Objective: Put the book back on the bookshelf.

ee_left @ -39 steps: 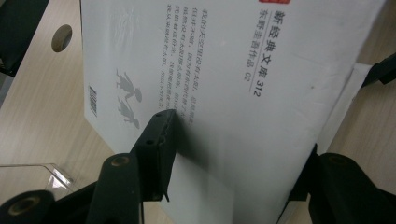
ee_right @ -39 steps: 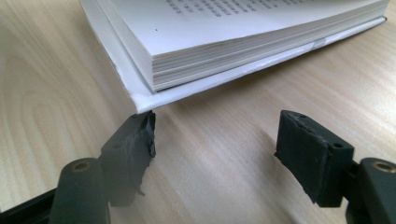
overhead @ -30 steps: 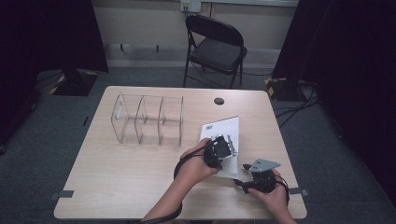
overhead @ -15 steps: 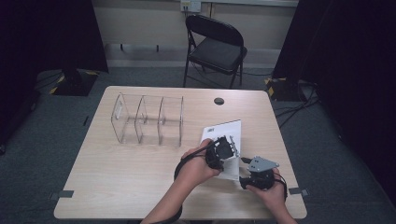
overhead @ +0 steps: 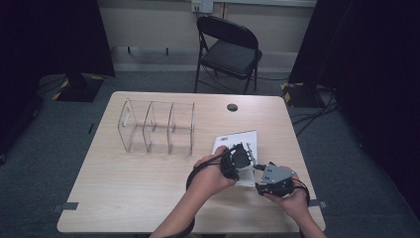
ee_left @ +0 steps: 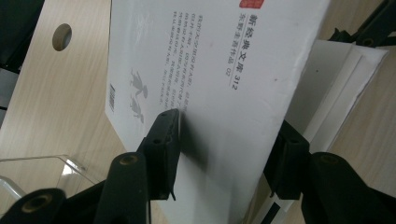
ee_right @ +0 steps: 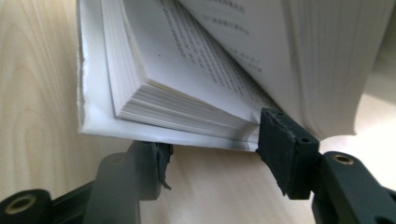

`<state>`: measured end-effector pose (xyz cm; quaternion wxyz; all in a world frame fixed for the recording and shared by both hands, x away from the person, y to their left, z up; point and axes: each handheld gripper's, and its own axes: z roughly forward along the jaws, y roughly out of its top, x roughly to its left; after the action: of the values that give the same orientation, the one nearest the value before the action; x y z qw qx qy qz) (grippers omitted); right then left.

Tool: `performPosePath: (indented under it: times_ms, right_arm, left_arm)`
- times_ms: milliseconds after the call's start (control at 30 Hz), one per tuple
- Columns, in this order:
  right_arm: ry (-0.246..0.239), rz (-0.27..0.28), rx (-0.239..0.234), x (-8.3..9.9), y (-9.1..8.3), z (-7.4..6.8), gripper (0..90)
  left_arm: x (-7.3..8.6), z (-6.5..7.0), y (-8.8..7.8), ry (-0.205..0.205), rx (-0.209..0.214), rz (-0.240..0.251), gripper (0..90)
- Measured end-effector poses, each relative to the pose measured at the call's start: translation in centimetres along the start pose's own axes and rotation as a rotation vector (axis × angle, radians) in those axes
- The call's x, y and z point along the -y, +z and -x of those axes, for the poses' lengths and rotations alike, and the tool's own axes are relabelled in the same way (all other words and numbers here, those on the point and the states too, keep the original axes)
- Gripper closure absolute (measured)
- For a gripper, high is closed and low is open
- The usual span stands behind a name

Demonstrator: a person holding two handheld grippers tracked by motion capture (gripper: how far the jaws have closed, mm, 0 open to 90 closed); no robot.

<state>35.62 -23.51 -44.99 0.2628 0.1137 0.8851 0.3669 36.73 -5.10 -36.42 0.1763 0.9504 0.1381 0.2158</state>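
A white paperback book (overhead: 238,139) lies on the right half of the wooden table (overhead: 148,198), partly opened. In the left gripper view its back cover (ee_left: 210,70) shows printed text and a barcode. My left gripper (overhead: 240,156) (ee_left: 226,126) is shut on the raised upper stack, one jaw on the cover and the other behind it. My right gripper (overhead: 257,174) (ee_right: 215,140) comes in from the near right. It is shut on the lower stack of pages (ee_right: 187,107), with one jaw under the bottom cover and the other inside the opening.
A clear acrylic organiser (overhead: 156,128) with three compartments stands left of the book at mid-table. A round cable hole (overhead: 232,107) lies behind the book. A black folding chair (overhead: 229,49) stands beyond the far edge. Cables trail from both grippers.
My right gripper has slid a little left, in to the book's near edge. The left gripper has stayed on the book.
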Motion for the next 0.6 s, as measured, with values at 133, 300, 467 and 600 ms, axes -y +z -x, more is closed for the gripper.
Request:
performPosePath:
  times_ms: [133, 300, 467, 600]
  right_arm:
    - [-0.023, -0.019, 0.005, -0.8, -0.3, 0.4, 49.2]
    - [-0.071, -0.109, 0.005, -2.3, -1.0, 0.8, 58.0]
    - [-0.095, -0.147, -0.022, -2.8, -2.0, 1.4, 66.5]
    - [0.026, -0.129, -0.119, -2.1, -3.1, 2.8, 90.0]
  left_arm:
    - [-0.1, -0.1, -0.2, -0.006, -0.003, 0.003, 51.9]
    - [-0.6, 0.1, -0.6, -0.002, -0.010, 0.027, 51.3]
    - [-0.4, -0.3, -1.1, -0.011, -0.012, 0.075, 50.1]
    - [0.8, -0.9, -0.7, -0.067, 0.058, 0.065, 28.5]
